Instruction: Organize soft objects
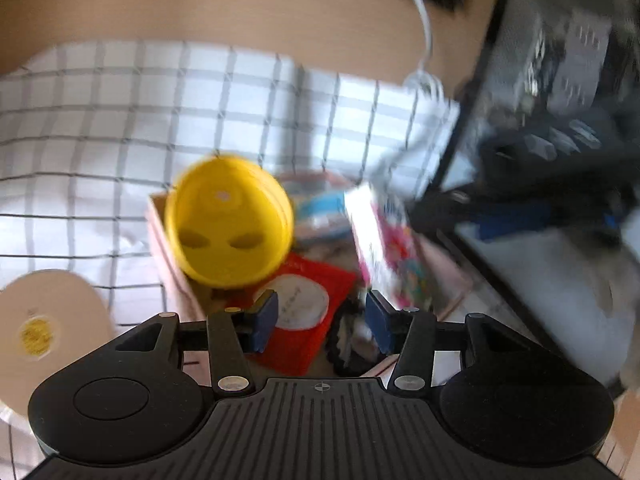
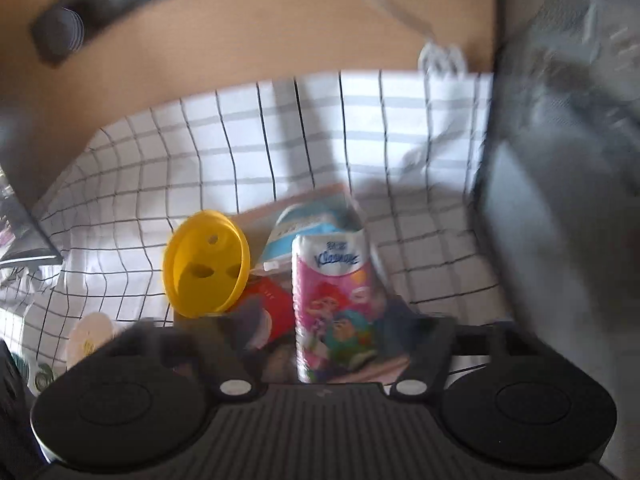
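Note:
A small cardboard box (image 1: 168,264) sits on a checked cloth. Inside it, a pink printed tissue pack (image 2: 332,304) stands upright. A blue-and-white soft pack (image 2: 304,228) lies behind it and a red packet (image 2: 276,308) with a white circle lies to its left. A yellow round piece (image 2: 204,264) with two oval holes leans on the box's left wall. My right gripper (image 2: 326,328) is open, its blurred fingers standing clear of the pink pack on either side. My left gripper (image 1: 320,320) is open above the red packet (image 1: 288,352), beside the pink pack (image 1: 384,248) and the yellow piece (image 1: 230,224).
The white checked cloth (image 1: 120,120) covers a tan surface. A white disc (image 1: 48,320) with a yellow centre lies left of the box. A crumpled black item (image 1: 352,352) lies in the box. A dark cabinet (image 1: 560,120) stands to the right. A white cable (image 1: 424,20) hangs at the back.

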A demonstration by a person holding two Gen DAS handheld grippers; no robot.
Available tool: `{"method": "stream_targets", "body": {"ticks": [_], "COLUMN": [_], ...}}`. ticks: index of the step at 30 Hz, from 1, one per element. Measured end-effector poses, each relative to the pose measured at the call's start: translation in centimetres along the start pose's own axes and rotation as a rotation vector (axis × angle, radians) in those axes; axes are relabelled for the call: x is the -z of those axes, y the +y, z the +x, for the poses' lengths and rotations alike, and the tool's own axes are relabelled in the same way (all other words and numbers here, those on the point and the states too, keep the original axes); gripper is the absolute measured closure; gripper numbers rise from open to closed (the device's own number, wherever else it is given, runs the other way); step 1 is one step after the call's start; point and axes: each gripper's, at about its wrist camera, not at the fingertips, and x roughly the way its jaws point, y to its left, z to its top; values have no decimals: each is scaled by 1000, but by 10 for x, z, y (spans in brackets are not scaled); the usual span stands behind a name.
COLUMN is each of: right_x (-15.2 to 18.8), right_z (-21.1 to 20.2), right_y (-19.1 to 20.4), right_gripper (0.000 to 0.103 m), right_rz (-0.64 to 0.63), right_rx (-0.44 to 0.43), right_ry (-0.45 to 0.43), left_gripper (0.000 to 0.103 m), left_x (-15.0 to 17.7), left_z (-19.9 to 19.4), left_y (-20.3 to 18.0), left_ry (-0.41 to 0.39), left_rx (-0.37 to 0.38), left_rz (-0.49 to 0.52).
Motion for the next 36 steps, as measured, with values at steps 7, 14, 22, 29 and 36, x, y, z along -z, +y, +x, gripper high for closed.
{"method": "stream_targets", "body": {"ticks": [7, 14, 22, 29, 36], "right_x": [64, 134, 154, 151, 153], "right_z": [-38, -5, 23, 37, 38], "right_y": [-2, -14, -28, -30, -35], "right_gripper": [18, 8, 0, 0, 0], "right_rz": [-223, -360, -406, -409, -414], "right_rx": [-133, -211, -206, -158, -177], "right_ry": [-106, 20, 82, 7, -43], "left_gripper": [50, 50, 50, 44, 44], "left_x": [60, 131, 153, 146, 147], "left_z": [-78, -93, -84, -62, -57], "left_y": [-36, -58, -63, -76, -82], "left_ry": [-159, -14, -6, -6, -17], "left_rx": [-284, -568, -628, -583, -603], "left_rz": [-66, -91, -164, -143, -157]}}
